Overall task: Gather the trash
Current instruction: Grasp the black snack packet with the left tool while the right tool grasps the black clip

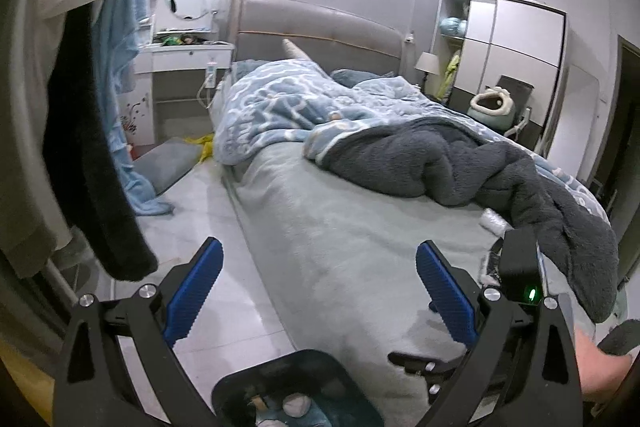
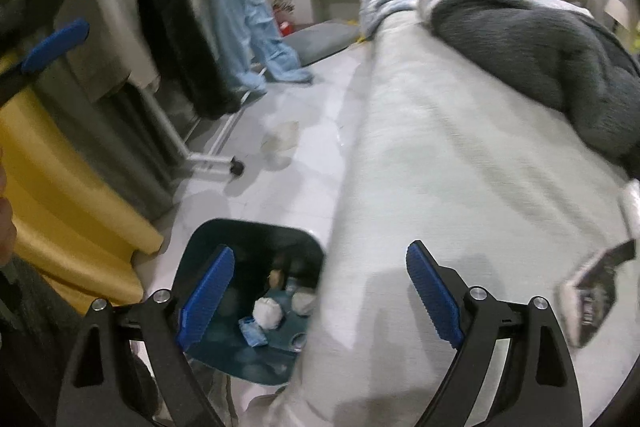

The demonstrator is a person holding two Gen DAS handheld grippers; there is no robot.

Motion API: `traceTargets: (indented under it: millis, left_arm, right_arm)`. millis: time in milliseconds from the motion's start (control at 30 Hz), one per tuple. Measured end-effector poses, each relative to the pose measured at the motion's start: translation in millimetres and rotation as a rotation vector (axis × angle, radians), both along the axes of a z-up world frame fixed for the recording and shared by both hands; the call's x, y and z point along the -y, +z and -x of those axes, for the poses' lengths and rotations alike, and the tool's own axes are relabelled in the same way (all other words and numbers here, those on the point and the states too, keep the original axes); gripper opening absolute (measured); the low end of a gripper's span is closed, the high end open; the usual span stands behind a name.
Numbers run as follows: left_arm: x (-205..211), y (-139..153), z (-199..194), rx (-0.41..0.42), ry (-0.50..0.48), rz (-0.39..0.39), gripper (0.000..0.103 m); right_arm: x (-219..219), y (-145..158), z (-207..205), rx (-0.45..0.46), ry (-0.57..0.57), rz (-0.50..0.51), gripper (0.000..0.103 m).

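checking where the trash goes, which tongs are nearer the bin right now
Right. The right tongs hang open just above the bin, one finger over its opening. The left tongs are open too, aimed further up the bed, the bin at their lower edge.

No legible text; print on dark packet (image 2: 592, 303) blurred.

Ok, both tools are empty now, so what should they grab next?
Probably swing the left tool toward the crumpled wrapper on the floor. It stands open and empty, the bin already holds trash, and that wrapper lies loose beside the bed.
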State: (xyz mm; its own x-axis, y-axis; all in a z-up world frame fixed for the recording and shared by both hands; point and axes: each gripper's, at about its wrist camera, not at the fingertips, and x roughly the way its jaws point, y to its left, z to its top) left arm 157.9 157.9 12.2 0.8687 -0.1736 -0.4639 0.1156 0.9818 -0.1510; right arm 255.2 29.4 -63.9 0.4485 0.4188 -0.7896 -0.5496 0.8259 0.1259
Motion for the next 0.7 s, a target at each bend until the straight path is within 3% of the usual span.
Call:
traceTargets:
  millis: [233, 700]
  left_arm:
    - [42, -1, -15, -0.012, -0.073, -0.008, 0.098]
    - [104, -19, -36, -0.064, -0.17, -0.025, 0.098]
  right_arm:
    - [52, 21, -10, 0.039, -0.09, -0.036, 0.089]
    - [129, 26, -19, 0.087, -0.172, -0.034, 0.089]
